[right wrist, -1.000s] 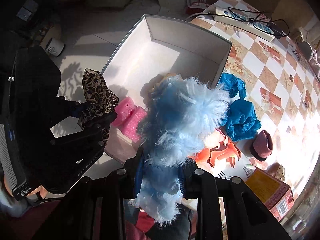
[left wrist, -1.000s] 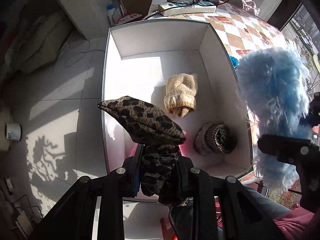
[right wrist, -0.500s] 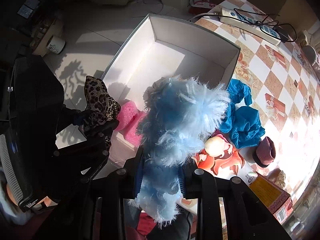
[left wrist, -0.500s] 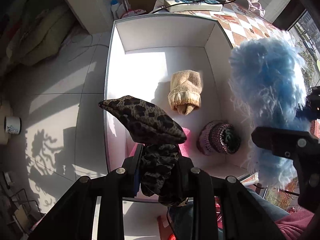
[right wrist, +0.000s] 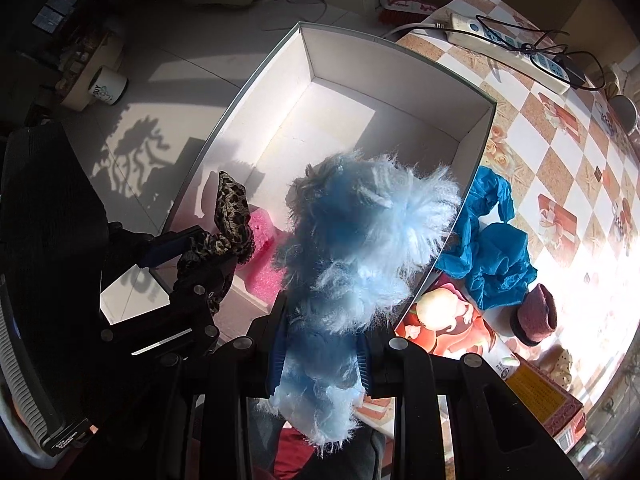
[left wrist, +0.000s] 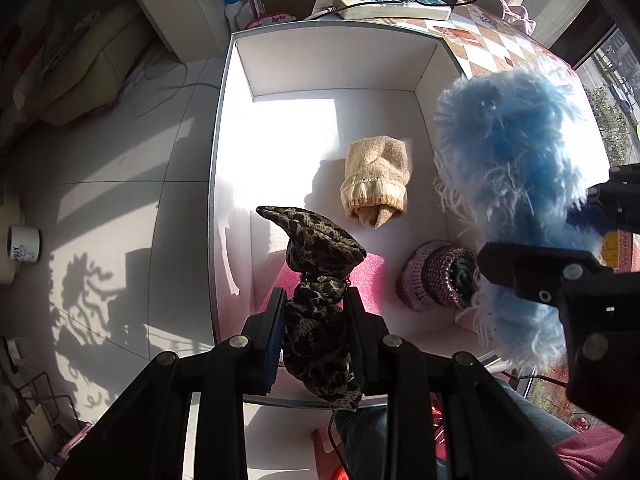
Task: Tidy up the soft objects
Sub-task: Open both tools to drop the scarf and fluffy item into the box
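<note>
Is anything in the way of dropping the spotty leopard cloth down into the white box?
Nothing covers the white box. Under the leopard cloth, held by the left gripper, lies pink foam, so it would probably land on that, which is soft and low.

a white power strip [right wrist: 508, 50] with black cables [right wrist: 560, 46] plugged into it lies at the far end of the bench [right wrist: 560, 148], whose top has a checked pattern in brown and white. on the pale tiled floor [left wrist: 120, 216] a white mug [left wrist: 25, 245] stands well apart from the bench, with leafy shadows falling beside it. a white bottle with a blue cap [left wrist: 233, 10] stands on the floor past the far end, and a yellow and red carton [right wrist: 544, 404] sits at the near edge of the bench.
</note>
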Demonstrator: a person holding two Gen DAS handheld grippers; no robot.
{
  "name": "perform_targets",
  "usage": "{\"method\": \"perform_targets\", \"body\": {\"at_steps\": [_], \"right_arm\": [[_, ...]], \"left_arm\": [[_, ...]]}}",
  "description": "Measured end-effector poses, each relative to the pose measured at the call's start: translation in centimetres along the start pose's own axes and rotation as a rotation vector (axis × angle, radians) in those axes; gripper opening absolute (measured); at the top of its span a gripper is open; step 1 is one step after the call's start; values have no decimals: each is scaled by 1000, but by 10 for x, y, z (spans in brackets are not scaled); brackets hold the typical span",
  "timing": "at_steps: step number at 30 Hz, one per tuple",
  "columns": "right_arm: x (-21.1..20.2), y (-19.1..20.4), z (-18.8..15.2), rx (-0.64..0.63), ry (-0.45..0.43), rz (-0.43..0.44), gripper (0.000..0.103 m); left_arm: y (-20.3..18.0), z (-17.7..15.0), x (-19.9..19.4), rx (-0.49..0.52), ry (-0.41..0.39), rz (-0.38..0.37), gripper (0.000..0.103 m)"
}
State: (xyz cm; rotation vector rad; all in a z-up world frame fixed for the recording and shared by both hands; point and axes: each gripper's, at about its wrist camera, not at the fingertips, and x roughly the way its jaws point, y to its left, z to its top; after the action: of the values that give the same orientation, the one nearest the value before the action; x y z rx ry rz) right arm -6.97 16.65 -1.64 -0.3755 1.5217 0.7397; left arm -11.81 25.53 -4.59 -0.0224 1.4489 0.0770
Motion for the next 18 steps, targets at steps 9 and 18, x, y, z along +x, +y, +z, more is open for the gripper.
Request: {"method": "perform_targets", "body": {"at_steps": [9,18], "right_arm": [[4,-4,4,30,2,2,30],[0,-11,5,65,-20,9,56]], "left_arm": [[3,4,1,-11,-3,6,32],[11,6,-4,-64,-26,-8,74]]}}
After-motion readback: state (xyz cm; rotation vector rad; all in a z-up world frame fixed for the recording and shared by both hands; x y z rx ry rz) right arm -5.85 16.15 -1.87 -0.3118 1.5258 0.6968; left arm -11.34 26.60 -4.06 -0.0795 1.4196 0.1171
